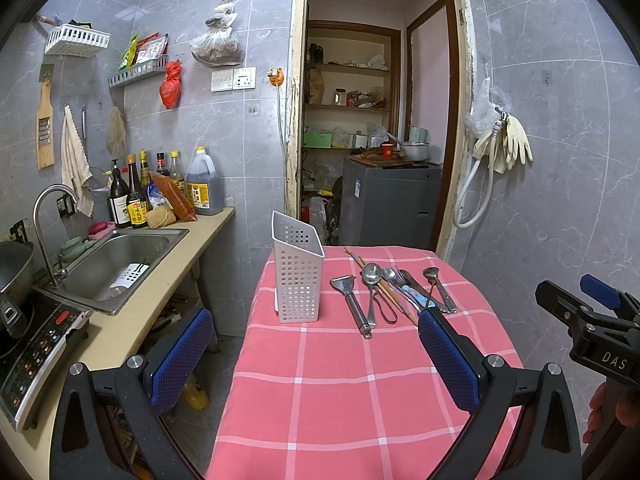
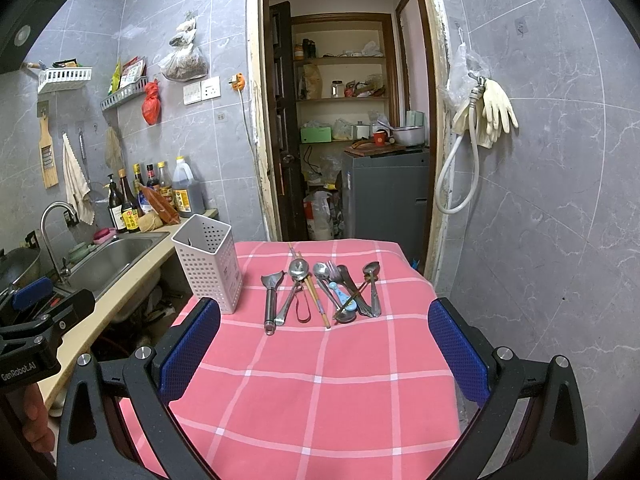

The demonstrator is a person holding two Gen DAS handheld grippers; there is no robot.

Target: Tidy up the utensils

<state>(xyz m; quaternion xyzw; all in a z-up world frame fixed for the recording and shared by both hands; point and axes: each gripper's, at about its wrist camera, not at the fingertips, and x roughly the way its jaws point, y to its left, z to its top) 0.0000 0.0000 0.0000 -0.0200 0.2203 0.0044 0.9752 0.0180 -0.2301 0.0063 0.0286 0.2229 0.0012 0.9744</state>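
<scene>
The left gripper (image 1: 316, 354), with blue mesh pads on black fingers, is held nearest the lens, its jaws spread wide and empty above the near part of the table covered by a pink cloth with white checks (image 1: 340, 392). Further back on the cloth's left side, a white perforated plastic utensil holder (image 1: 298, 276) is seen upright and empty. Just right of it, a row of loose utensils is laid flat: a steel peeler (image 1: 352, 302), a steel ladle-like spoon (image 1: 371, 280), wooden chopsticks (image 1: 380, 288), a fork and spoons in a crossed pile (image 1: 416, 286), partly overlapping, with a small blue-handled piece among them. The right gripper (image 2: 324, 346) is likewise held wide and empty over the cloth, short of the utensils. A steel sink (image 1: 120, 260) is set in the counter at far left.
</scene>
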